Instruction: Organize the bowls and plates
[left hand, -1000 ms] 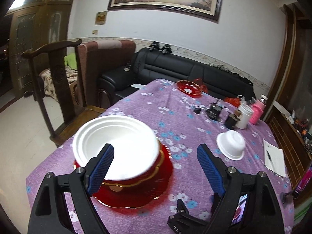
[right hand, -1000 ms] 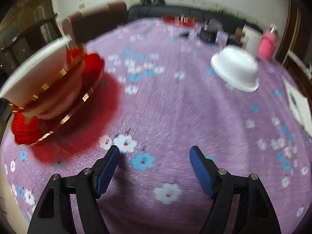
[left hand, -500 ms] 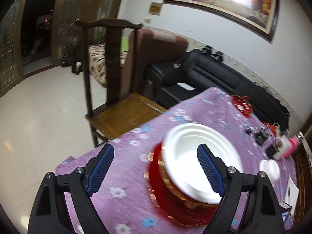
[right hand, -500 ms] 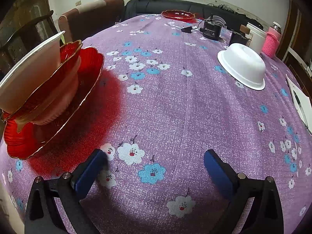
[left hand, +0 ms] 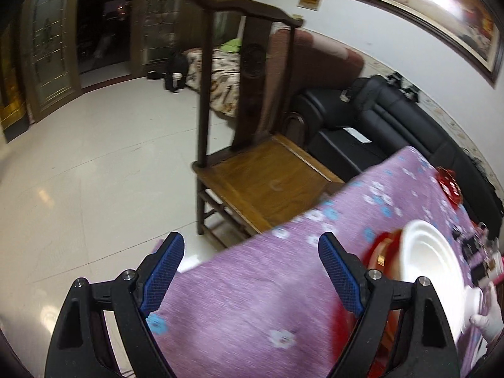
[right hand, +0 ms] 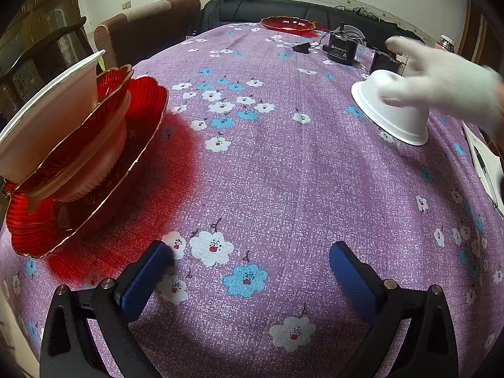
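A white bowl (right hand: 47, 110) sits in a red gold-rimmed bowl (right hand: 104, 119) on a red plate (right hand: 138, 119) at the table's left edge; the white bowl also shows in the left wrist view (left hand: 431, 271). A second white bowl (right hand: 393, 113) lies upside down at the right, with a white-gloved hand (right hand: 441, 75) over it. Another red plate (right hand: 288, 24) lies at the far end. My left gripper (left hand: 249, 271) is open and empty, over the table's left edge, turned away from the stack. My right gripper (right hand: 249, 267) is open and empty, low over the cloth.
A purple flowered cloth (right hand: 283, 163) covers the table. A wooden chair (left hand: 267, 182) stands beside the table's left edge. A black device (right hand: 341, 48), a pink bottle (right hand: 445, 42) and a notepad with pen (right hand: 486, 157) lie at the right. A black sofa (left hand: 393, 119) stands behind.
My left gripper has swung left, away from the stack toward the chair and floor. A gloved hand has come in over the upturned white bowl. My right gripper has barely moved.
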### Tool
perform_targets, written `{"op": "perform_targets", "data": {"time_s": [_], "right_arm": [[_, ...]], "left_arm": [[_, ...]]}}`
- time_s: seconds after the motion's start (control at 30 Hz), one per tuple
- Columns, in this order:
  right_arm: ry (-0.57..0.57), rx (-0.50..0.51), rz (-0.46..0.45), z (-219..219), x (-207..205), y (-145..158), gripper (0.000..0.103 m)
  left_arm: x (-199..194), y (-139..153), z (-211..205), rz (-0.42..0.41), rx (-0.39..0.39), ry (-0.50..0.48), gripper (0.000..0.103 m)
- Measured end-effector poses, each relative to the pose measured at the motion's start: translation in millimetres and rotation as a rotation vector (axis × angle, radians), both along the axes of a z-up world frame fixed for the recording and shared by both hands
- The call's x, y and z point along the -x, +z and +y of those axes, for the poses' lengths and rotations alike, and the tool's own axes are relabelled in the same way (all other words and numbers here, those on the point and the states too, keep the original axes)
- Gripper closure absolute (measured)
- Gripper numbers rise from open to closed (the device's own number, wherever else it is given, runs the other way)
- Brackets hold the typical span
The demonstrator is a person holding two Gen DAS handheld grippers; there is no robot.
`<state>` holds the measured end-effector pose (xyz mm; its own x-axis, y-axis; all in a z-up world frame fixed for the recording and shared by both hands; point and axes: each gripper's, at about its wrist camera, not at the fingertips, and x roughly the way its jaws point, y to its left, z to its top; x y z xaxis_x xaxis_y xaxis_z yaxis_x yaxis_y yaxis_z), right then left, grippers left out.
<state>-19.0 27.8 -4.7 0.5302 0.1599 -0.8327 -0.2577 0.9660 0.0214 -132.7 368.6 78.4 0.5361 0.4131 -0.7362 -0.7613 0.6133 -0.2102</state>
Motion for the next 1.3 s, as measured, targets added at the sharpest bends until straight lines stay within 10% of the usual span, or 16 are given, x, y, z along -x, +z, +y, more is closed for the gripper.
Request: {"op": "perform_targets", "data": {"time_s": [1.3], "right_arm": [[0.0, 0.0, 0.001, 0, 0, 0, 0.0]], "left_arm": [[19, 2, -15, -0.062, 0.094, -0.077, 0.016]]}}
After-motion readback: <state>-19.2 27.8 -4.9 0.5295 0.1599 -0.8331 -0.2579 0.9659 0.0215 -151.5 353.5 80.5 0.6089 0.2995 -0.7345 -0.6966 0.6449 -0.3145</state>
